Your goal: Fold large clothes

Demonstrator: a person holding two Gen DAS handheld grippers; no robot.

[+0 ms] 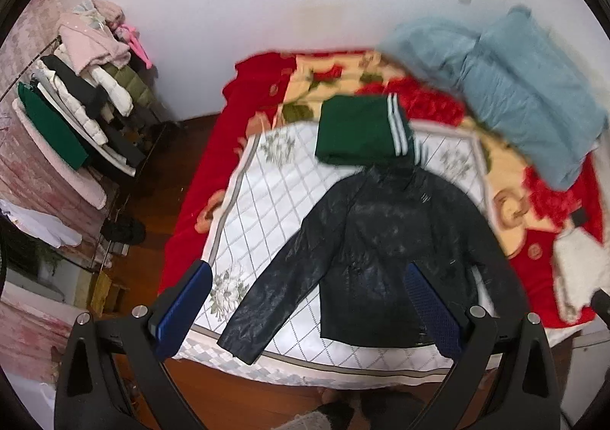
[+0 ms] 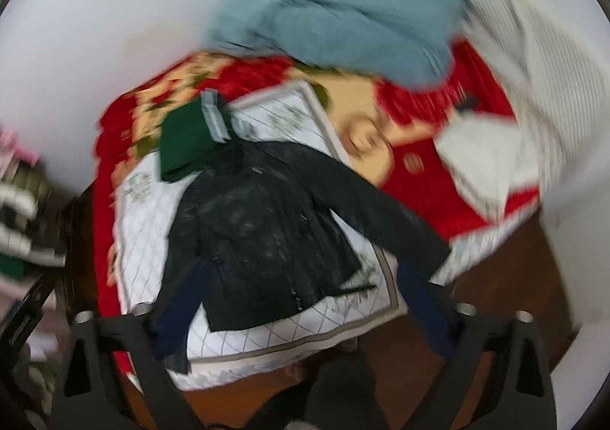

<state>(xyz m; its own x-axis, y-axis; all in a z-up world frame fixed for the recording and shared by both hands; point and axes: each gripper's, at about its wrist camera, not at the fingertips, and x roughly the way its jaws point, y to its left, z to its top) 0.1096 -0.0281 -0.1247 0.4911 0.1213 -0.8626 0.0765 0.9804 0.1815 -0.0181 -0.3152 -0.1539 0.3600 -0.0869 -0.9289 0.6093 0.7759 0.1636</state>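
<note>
Bed point(image 1: 190, 224) standing against white wall, white quilted cover point(image 1: 274, 201) lying over red floral blanket. Dark jacket point(image 1: 385, 239) lying flat on cover, sleeves spreading outward, collar touching folded green garment point(image 1: 354, 132). Left gripper point(image 1: 309, 300) and right gripper point(image 2: 301, 300) hanging above hem, both spread, pinching nothing. Risk: slick fabric slipping from pads; sleeve dragging green garment; blur hiding hem edge.

Black jacket point(image 2: 263, 235), spread flat with sleeves out on a white quilted cover point(image 2: 274, 334) over a red floral blanket point(image 2: 415, 178); folded green garment point(image 2: 187, 144) touching its collar; blue-grey bedding point(image 2: 343, 18) heaped beyond. Right gripper point(image 2: 301, 312) above the jacket's hem, blue fingers point(image 2: 183, 312) apart, nothing between them; view motion-blurred.
</note>
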